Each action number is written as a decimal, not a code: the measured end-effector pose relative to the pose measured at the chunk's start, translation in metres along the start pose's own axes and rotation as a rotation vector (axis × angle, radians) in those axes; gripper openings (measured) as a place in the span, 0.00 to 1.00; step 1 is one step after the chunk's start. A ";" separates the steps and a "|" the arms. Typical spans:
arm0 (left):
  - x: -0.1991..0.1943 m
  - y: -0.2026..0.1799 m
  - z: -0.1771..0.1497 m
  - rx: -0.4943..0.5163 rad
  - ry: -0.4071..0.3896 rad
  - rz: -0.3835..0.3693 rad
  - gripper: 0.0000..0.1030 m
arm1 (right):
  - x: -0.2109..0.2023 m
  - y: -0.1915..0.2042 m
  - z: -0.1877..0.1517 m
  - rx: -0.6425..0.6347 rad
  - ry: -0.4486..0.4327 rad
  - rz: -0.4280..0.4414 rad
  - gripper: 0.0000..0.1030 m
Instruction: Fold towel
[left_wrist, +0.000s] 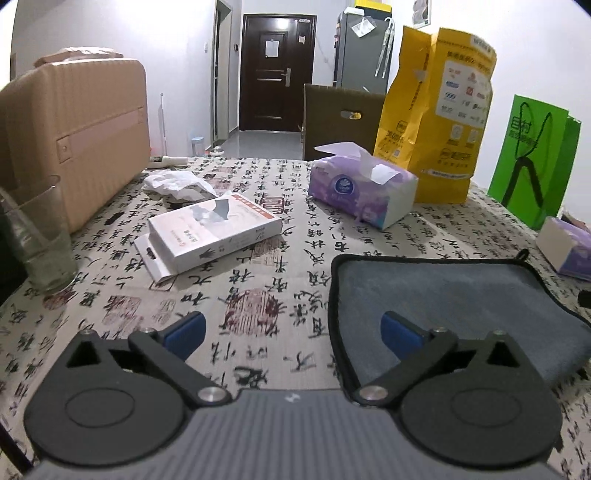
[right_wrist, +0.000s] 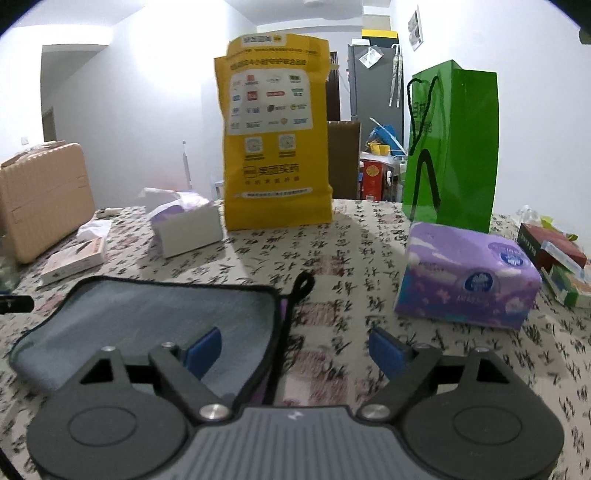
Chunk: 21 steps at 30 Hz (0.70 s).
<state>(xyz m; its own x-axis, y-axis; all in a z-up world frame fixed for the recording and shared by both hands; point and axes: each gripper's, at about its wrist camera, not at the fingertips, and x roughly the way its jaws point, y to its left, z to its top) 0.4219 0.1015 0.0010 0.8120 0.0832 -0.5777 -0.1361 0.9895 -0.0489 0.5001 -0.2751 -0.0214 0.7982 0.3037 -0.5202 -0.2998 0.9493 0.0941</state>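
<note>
A grey towel (left_wrist: 454, 295) with black piping and a small hanging loop lies folded on the calligraphy-print tablecloth (left_wrist: 258, 314). In the left wrist view it is to the right, and my left gripper (left_wrist: 293, 332) is open over its left edge, holding nothing. In the right wrist view the towel (right_wrist: 147, 317) is to the left, with a purple layer showing at its right edge. My right gripper (right_wrist: 295, 349) is open over that right edge, empty.
Near the left gripper are a white box (left_wrist: 214, 229), a glass (left_wrist: 37, 236), a beige suitcase (left_wrist: 74, 140) and a purple tissue pack (left_wrist: 362, 188). A yellow bag (right_wrist: 277, 133), a green bag (right_wrist: 450, 147), another tissue pack (right_wrist: 465, 277) and small boxes (right_wrist: 554, 254) stand near the right gripper.
</note>
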 end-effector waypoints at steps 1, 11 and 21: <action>-0.004 0.000 -0.001 0.000 -0.003 -0.002 1.00 | -0.004 0.003 -0.002 0.001 -0.001 0.000 0.85; -0.054 -0.006 -0.009 0.031 -0.048 -0.021 1.00 | -0.051 0.021 -0.011 0.009 -0.042 0.009 0.86; -0.109 -0.013 -0.028 0.049 -0.104 -0.049 1.00 | -0.104 0.033 -0.022 -0.001 -0.087 0.011 0.87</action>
<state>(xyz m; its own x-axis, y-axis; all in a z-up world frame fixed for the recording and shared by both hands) 0.3190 0.0761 0.0417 0.8718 0.0439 -0.4880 -0.0692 0.9970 -0.0340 0.3957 -0.2773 0.0171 0.8374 0.3201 -0.4430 -0.3096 0.9458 0.0982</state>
